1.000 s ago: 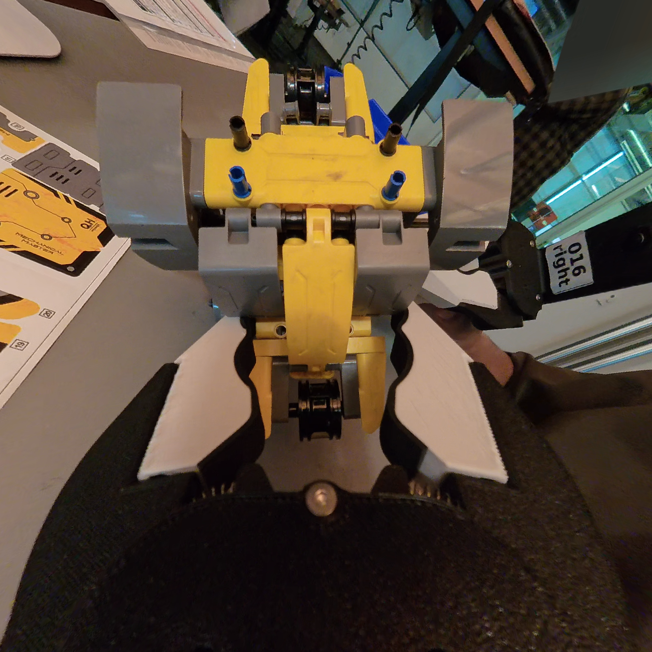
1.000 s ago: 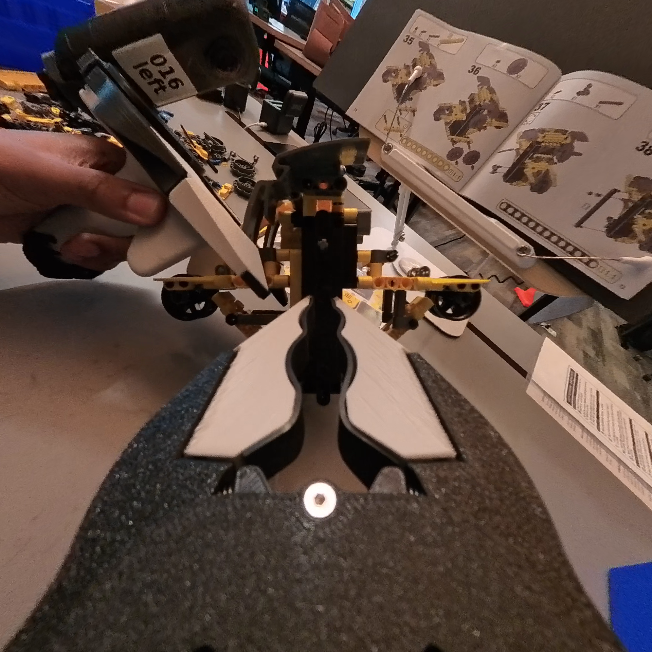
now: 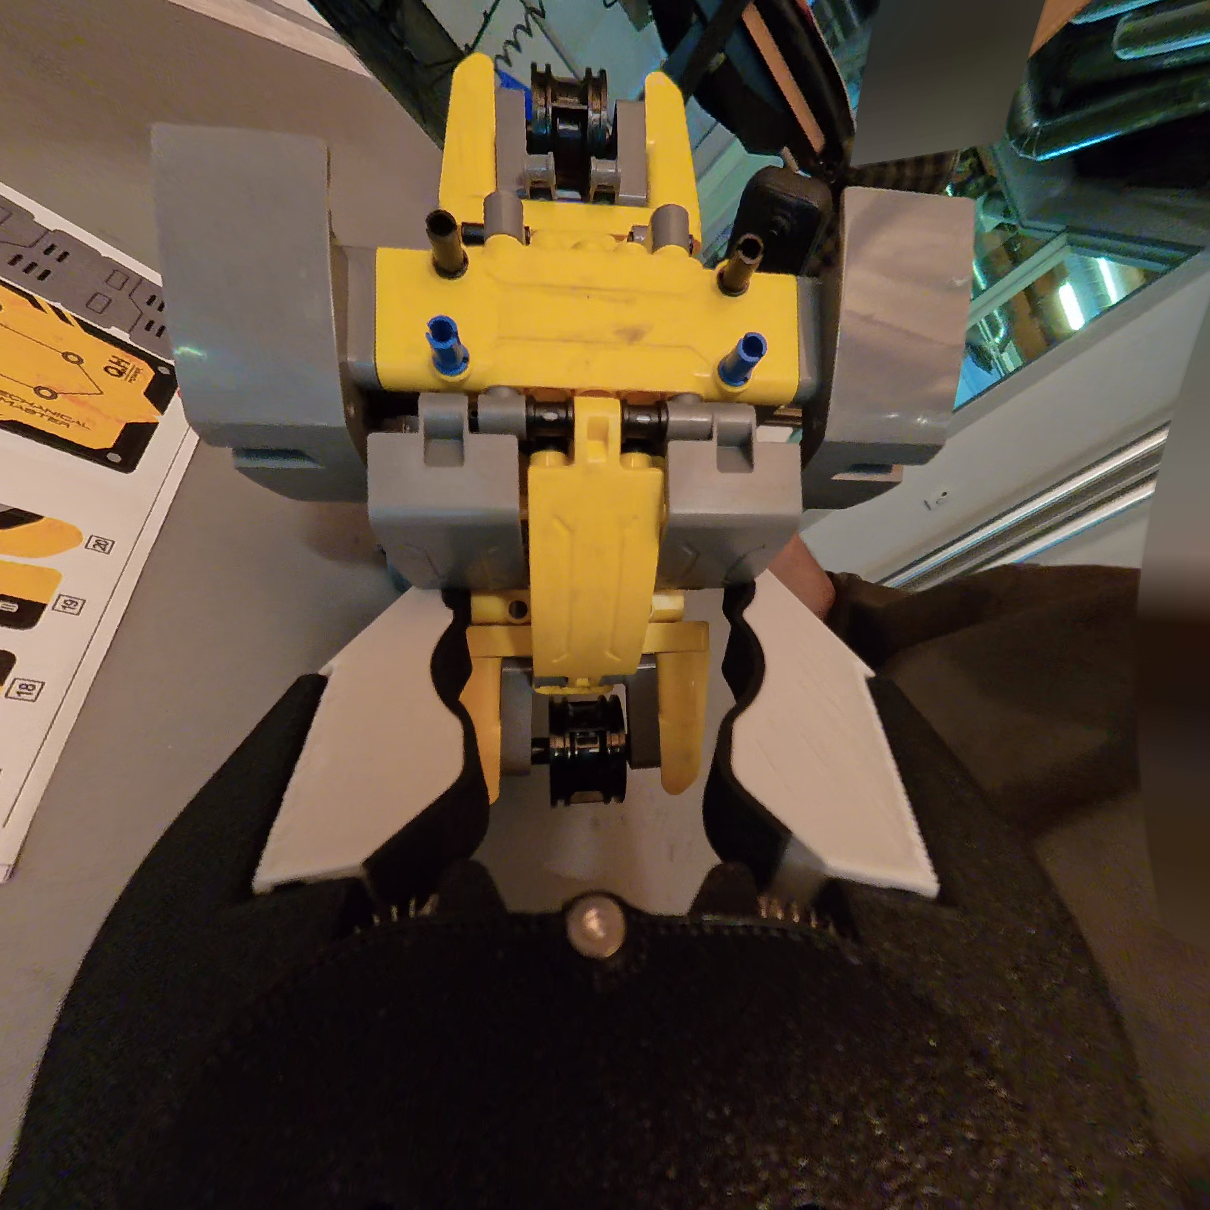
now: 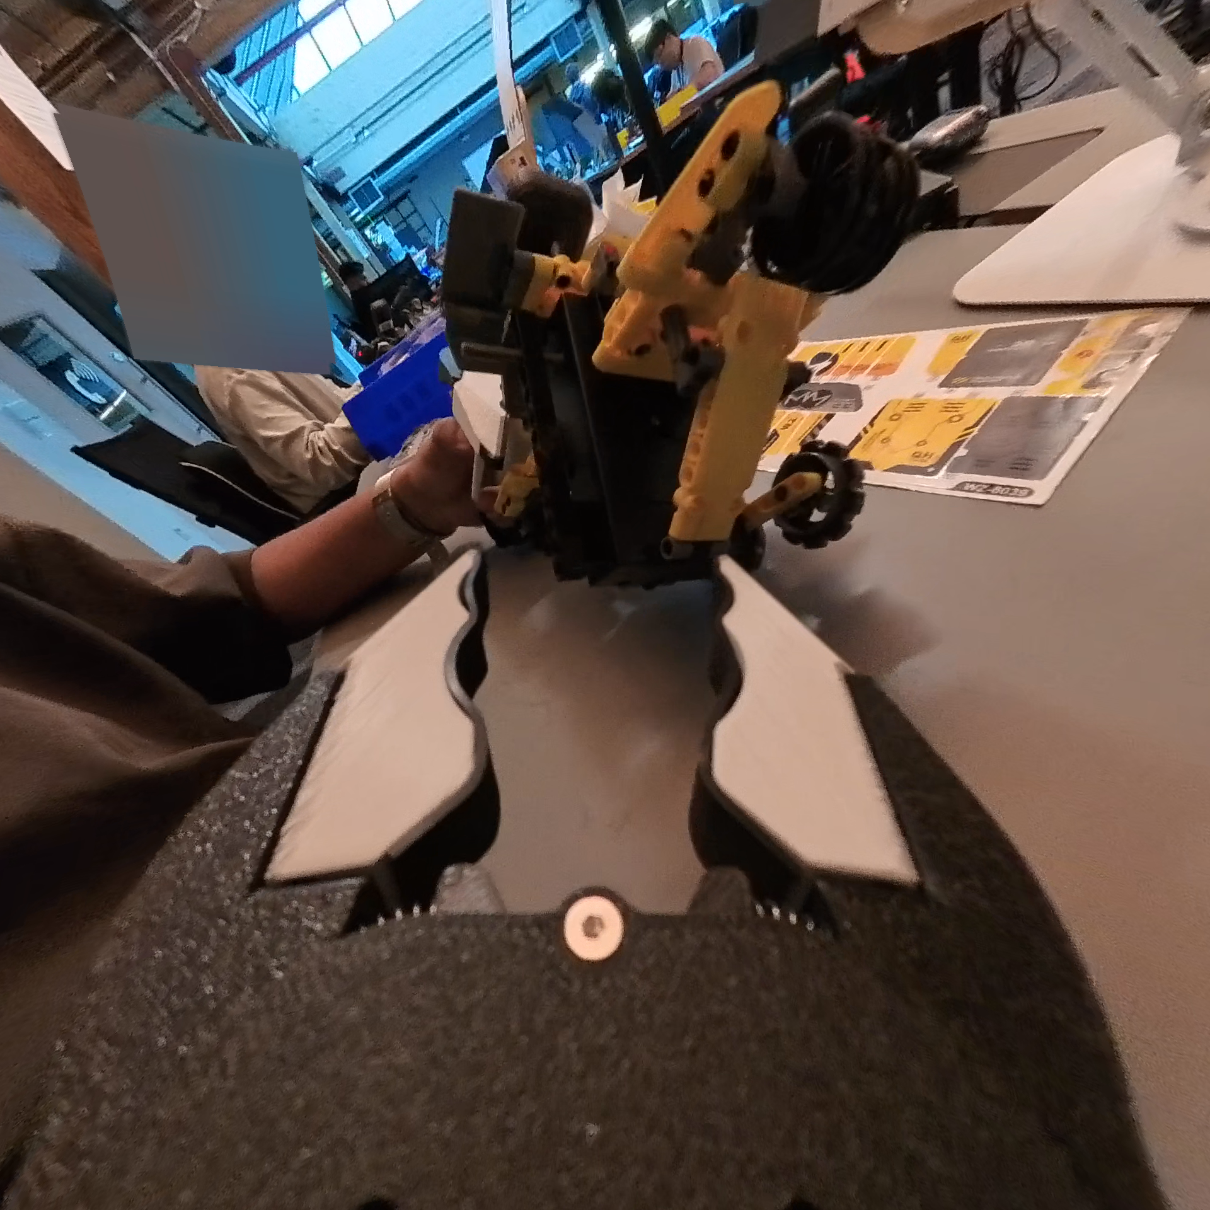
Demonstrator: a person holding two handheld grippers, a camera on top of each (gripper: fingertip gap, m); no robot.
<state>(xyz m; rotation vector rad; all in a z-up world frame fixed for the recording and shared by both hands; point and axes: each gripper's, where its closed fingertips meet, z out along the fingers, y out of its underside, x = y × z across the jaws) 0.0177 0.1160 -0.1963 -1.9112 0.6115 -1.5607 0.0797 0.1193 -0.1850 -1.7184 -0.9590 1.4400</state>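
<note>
The right gripper (image 4: 599, 576) has let go – its fingers now spread, model (image 4: 655, 340) just ahead. Left gripper (image 3: 592, 628) pinches the model (image 3: 589, 366).

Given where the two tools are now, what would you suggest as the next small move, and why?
Probably ease the right tool forward and close it on the black base of the brick model. Its fingers stand open just short of that base, while the left tool grips the model's near end, tilted off the table.
</note>
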